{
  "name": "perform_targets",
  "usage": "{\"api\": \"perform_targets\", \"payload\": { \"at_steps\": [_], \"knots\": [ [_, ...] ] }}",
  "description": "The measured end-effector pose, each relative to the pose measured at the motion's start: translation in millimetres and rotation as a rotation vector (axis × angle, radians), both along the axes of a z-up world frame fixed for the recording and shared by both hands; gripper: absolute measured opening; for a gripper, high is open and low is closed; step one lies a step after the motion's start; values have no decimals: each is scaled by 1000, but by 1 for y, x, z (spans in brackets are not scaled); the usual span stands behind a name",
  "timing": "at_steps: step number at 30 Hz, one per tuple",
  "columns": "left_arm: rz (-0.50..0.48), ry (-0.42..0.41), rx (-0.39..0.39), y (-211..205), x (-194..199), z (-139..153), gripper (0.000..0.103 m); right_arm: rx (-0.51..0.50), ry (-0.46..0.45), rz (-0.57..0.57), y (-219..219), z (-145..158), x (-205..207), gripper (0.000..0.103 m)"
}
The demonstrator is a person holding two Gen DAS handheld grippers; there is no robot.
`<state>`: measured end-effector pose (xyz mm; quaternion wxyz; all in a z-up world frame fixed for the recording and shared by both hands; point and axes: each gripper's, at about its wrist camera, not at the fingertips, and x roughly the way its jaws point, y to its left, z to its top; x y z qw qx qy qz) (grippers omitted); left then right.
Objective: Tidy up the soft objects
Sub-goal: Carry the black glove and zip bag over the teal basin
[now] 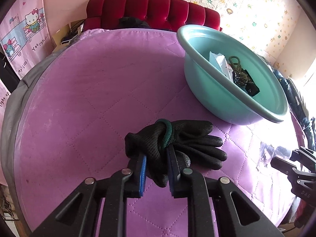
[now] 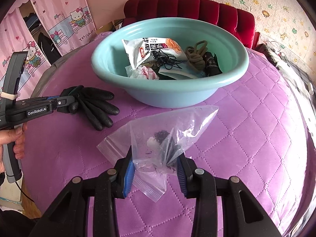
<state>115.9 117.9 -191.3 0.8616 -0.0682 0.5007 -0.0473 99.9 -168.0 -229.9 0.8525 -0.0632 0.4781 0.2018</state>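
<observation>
Both tongs are partly closed: left tongs (image 1: 156,158) pinch the black gloves (image 1: 177,144), right tongs (image 2: 156,165) straddle the clear bag (image 2: 158,138).

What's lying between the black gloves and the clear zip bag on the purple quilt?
Nothing: in the right wrist view only bare purple quilt separates the black gloves from the clear zip bag.

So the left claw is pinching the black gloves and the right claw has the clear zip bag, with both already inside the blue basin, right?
Not quite. The black gloves and the clear zip bag lie on the purple quilt, outside the basin, as the right wrist view shows. The grips are as you said.
</observation>
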Motion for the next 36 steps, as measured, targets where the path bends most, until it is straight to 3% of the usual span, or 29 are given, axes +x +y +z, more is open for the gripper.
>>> {"api": "perform_targets", "payload": {
  "at_steps": [36],
  "knots": [
    [-76, -47, 10, -58, -86, 76, 17, 6, -41, 52, -41, 50, -36, 40]
  ]
}}
